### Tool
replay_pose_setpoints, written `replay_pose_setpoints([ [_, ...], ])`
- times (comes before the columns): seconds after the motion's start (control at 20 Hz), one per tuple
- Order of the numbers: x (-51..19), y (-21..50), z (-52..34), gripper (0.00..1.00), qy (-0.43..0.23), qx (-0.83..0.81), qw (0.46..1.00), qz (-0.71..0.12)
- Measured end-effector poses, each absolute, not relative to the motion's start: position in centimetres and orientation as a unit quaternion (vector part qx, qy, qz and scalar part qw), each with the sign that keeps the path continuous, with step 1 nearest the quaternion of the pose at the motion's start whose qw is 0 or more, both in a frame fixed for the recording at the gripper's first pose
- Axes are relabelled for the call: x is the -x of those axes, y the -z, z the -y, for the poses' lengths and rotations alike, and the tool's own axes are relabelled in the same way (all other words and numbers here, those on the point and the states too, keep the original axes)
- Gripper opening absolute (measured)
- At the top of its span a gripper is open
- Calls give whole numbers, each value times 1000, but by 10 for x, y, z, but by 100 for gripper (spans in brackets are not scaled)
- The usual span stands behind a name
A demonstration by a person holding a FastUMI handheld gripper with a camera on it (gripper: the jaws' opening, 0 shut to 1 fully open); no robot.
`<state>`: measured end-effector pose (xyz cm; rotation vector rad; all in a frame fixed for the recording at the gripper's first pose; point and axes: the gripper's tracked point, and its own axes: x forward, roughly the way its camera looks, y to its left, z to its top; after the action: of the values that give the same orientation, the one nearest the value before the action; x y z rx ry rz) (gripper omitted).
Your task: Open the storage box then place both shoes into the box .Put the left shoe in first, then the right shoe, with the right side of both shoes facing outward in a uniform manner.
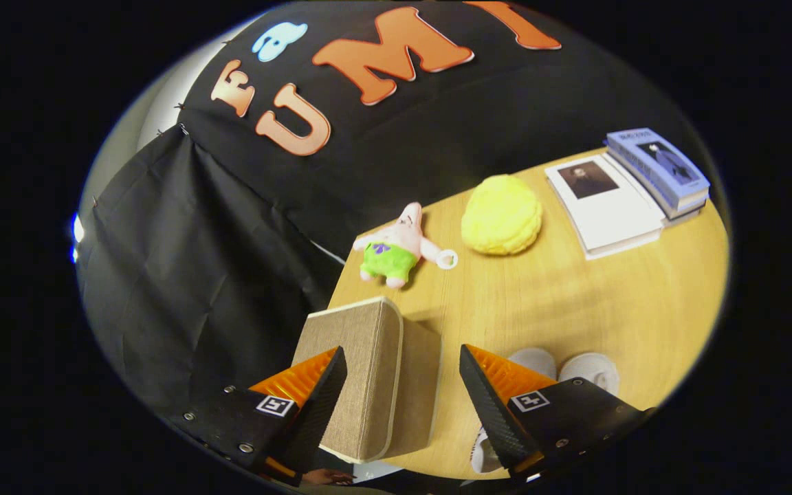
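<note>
The gripper (pixel 403 385) hung wide open, empty, over the box (pixel 368 378) at the table (pixel 575 302) edge, shoes (pixel 561 364) beside it.

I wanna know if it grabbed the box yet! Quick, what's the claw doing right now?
Claw: open, holding nothing; the closed fabric storage box sits between its fingers, untouched as far as can be seen.

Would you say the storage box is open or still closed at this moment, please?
Closed, as far as shows: the storage box has its piped panels meeting flush, no interior visible. The tool is open, fingers either side of the box, not pressing it.
</note>
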<state>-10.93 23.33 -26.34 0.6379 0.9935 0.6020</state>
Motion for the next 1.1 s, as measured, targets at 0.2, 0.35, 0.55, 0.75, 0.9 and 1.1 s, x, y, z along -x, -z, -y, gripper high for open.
replay_pose_setpoints([
  [0.2,126,286,-256,98,-293,-341,747,-489],
  [0.35,147,305,-276,98,-321,-364,698,-527],
  [0.55,164,319,-293,98,-336,-411,646,-548],
  [0.75,171,324,-300,97,-345,-450,613,-551],
  [0.9,168,323,-305,96,-353,-483,595,-537],
  [1.1,169,311,-310,95,-376,-517,560,-527],
])
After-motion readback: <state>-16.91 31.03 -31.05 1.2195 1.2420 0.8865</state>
